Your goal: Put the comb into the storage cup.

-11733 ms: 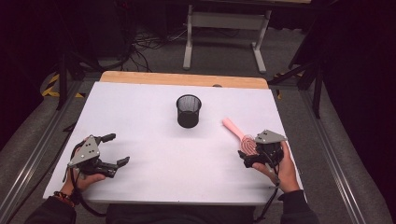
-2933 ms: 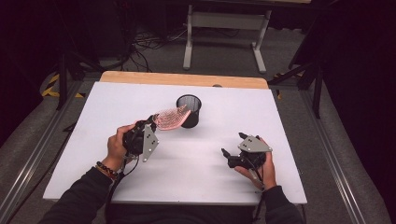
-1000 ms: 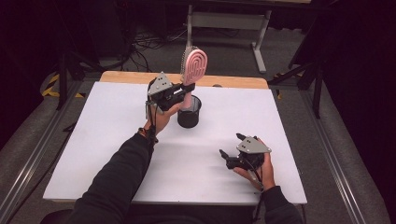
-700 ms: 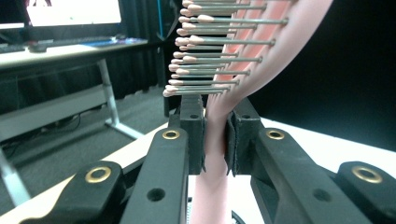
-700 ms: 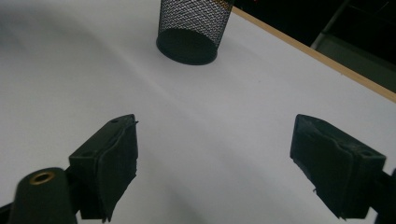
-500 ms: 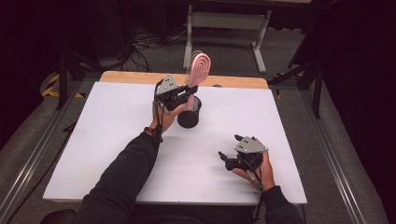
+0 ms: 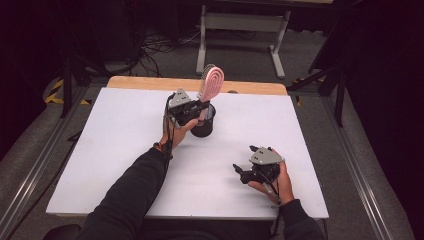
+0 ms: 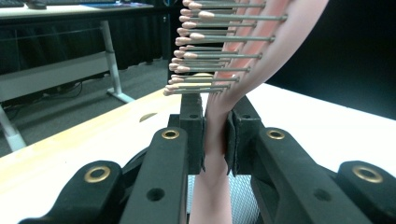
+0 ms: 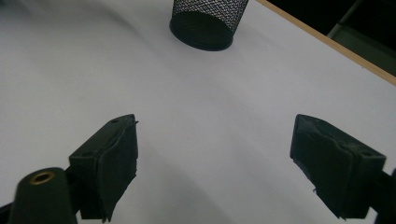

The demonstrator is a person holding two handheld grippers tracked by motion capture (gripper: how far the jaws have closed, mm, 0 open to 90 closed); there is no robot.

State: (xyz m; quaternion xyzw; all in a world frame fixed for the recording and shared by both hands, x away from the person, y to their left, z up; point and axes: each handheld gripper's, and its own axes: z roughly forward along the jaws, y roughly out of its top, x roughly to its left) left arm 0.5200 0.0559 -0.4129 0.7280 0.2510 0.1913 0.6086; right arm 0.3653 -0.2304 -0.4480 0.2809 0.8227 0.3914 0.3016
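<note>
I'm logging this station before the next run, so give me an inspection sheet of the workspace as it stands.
Surface: white table top, wooden strip along its far edge.
Job's things: pink hairbrush held upright, bristle head up, above the black mesh cup, which stands upright on the table.
Clutter: nothing seen.
Grippers: left gripper shut on the hairbrush handle; right gripper open, low over bare table.
Cables: a cable trails from the left gripper along the sleeve; loose cables lie on the floor beyond the table.
Surroundings: dark room, grey metal stand behind the table.
</note>
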